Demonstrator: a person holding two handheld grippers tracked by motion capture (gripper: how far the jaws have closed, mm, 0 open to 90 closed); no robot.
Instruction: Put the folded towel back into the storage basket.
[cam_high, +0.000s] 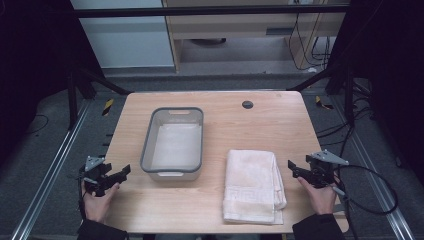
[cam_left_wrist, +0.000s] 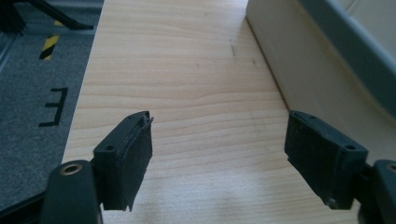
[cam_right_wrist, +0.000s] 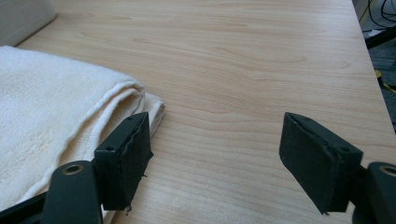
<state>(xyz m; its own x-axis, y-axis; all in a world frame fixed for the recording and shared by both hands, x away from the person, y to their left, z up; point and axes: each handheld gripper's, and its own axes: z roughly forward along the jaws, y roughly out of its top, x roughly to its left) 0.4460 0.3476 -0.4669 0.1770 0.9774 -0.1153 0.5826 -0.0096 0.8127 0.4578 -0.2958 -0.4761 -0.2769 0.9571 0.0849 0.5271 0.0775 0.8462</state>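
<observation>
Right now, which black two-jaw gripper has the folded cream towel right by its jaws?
The right gripper: the folded cream towel lies beside it; the left gripper faces bare wood.

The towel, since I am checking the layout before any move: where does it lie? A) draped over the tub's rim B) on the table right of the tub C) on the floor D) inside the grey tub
B: the folded towel lies flat on the table, right of the tub.

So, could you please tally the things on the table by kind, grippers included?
Tub: 1
Towel: 1
Grippers, both open: 2, left gripper and right gripper
Total: 4
</observation>
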